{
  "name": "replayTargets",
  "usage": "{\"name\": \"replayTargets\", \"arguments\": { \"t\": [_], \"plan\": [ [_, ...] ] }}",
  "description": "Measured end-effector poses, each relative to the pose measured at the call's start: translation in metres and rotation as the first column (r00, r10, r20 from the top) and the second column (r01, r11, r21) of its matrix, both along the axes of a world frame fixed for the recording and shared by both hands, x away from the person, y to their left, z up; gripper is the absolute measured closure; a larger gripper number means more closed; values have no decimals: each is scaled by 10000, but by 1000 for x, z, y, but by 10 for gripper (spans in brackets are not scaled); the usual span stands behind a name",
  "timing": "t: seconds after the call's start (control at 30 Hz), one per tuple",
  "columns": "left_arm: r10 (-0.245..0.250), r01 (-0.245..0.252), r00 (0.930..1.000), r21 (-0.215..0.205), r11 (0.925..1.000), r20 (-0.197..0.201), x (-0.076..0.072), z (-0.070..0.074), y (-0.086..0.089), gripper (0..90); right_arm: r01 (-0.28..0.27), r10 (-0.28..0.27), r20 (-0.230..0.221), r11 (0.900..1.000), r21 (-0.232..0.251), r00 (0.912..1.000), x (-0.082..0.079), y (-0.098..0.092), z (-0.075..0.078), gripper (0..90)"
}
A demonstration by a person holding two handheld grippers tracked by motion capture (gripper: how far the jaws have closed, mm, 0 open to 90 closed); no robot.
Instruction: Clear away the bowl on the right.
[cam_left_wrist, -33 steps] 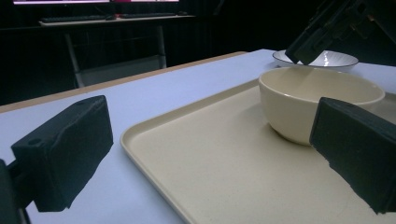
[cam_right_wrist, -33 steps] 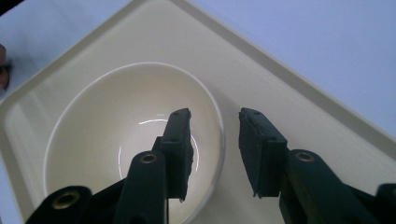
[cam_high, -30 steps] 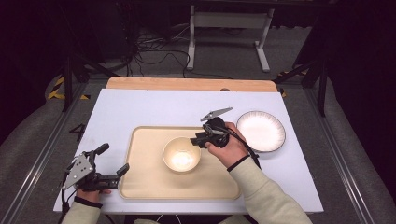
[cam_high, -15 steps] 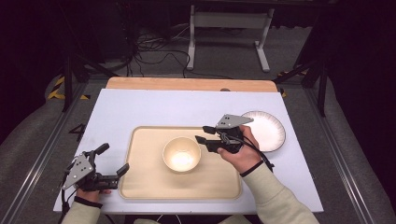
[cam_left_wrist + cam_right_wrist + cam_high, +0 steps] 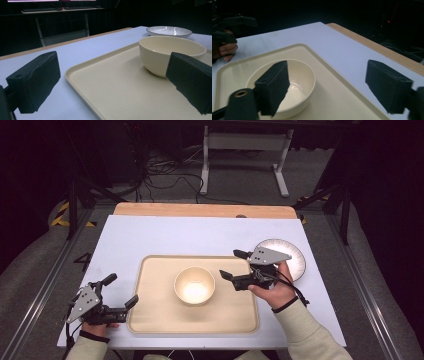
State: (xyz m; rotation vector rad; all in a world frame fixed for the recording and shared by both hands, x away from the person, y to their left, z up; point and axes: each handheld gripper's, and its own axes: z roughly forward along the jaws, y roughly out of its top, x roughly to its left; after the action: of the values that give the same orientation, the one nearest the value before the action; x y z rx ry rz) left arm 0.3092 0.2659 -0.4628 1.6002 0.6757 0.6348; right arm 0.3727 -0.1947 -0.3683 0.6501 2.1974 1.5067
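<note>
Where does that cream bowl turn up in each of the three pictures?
High view: the bowl sits mid-picture, at the tray's centre.
Left gripper view: bowl at right, partly behind the right jaw.
Right gripper view: bowl lower left, behind the left jaw.
Shared landmark: the cream tray under it.

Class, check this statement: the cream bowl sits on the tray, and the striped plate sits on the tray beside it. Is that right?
Not quite. The cream bowl does sit on the tray, but the striped plate lies off it, on the white table past the tray's right edge, as the high view shows.
</note>
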Motion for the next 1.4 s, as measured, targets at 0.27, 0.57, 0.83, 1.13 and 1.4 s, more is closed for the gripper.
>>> {"name": "replayTargets", "arguments": {
  "t": [0.27,0.57,0.83,1.13,1.4],
  "plan": [
    [1,-1,10000,8,10000,7,0,0,0,2,82,-95,192,9979,642,9998,-6,-18,-3,106],
    [-10,10,10000,3,10000,2,0,0,0,2,249,-324,660,9935,1111,9973,-14,-39,-6,77],
    [2,-2,10000,1,10000,-11,0,0,0,2,503,-622,1125,9932,1051,9917,-18,-58,-11,72],
    [-17,17,10000,27,10000,-15,0,0,0,2,811,-1065,1376,9805,1788,9847,-23,-73,-17,67],
    [-20,20,10000,38,10000,7,0,0,0,2,712,-1082,1776,9766,2030,9781,-26,-79,-28,46]
  ]
}}
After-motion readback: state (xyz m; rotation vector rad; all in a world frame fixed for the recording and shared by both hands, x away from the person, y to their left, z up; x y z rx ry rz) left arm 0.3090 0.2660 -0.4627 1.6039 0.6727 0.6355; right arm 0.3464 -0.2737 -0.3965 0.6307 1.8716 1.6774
